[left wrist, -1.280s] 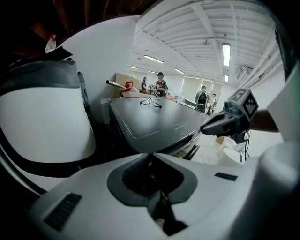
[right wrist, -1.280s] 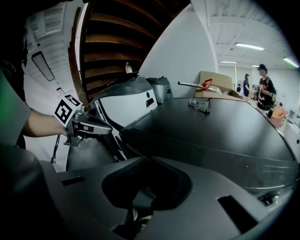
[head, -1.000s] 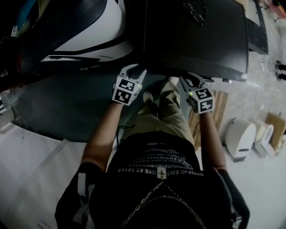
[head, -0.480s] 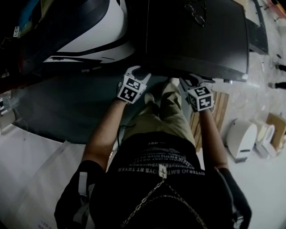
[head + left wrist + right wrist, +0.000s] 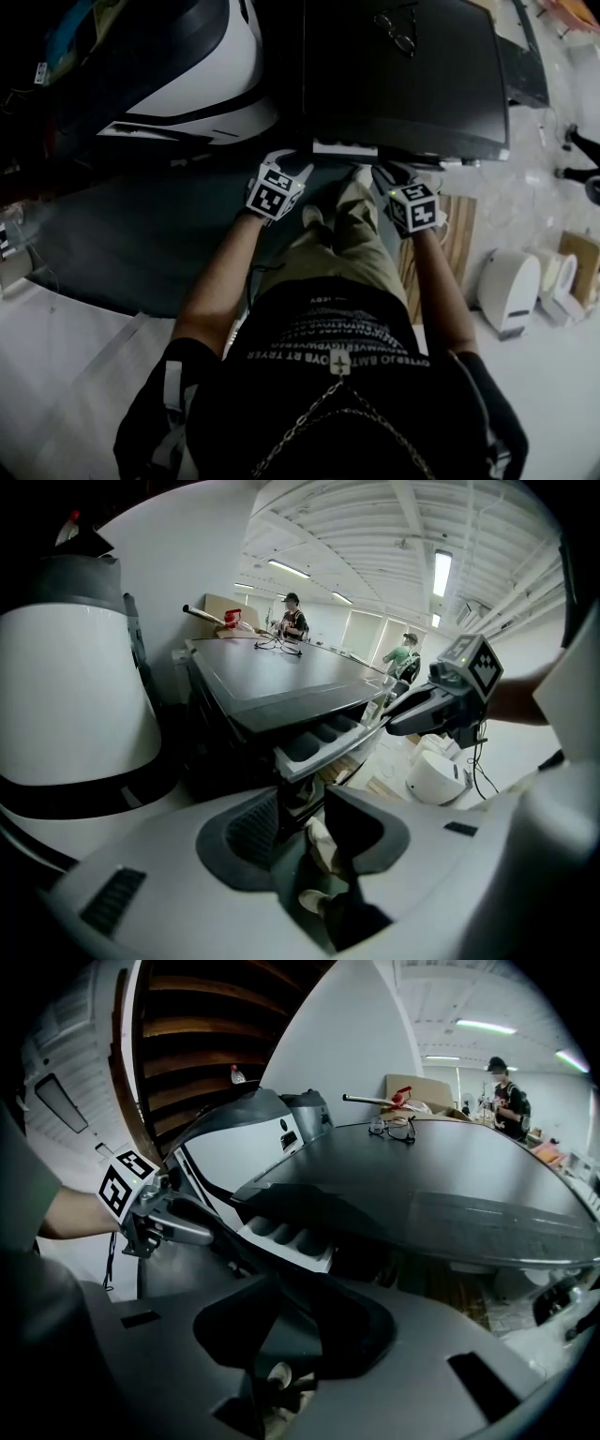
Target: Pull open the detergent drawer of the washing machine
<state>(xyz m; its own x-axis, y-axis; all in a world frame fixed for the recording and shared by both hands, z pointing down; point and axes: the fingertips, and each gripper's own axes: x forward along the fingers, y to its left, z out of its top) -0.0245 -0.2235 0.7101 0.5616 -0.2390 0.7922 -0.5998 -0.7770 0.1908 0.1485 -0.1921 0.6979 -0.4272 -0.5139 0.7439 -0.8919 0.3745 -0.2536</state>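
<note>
The dark washing machine (image 5: 403, 84) stands in front of me. Its pale detergent drawer (image 5: 345, 148) sticks out from under the front edge, and its compartments (image 5: 323, 742) show from above. My left gripper (image 5: 296, 159) hangs just left of and below the drawer. Its jaws (image 5: 305, 832) have just been opening and stand open with nothing between them. My right gripper (image 5: 386, 174) hovers to the drawer's right, short of the machine's front. Its dark pads (image 5: 352, 1326) stand apart, and only the floor and a shoe show between them. The drawer (image 5: 286, 1241) sits left of centre in the right gripper view.
Glasses (image 5: 398, 28) lie on the machine's top. A white rounded machine (image 5: 206, 66) stands to the left. On the floor at right are a wooden pallet (image 5: 459, 234) and a white appliance (image 5: 506, 291). My legs and shoes (image 5: 309, 214) are below the grippers.
The pale drawer front now shows out past the machine's edge, where none showed before. The left gripper has shifted slightly right, and both grippers sit a little lower against the machine's front.
</note>
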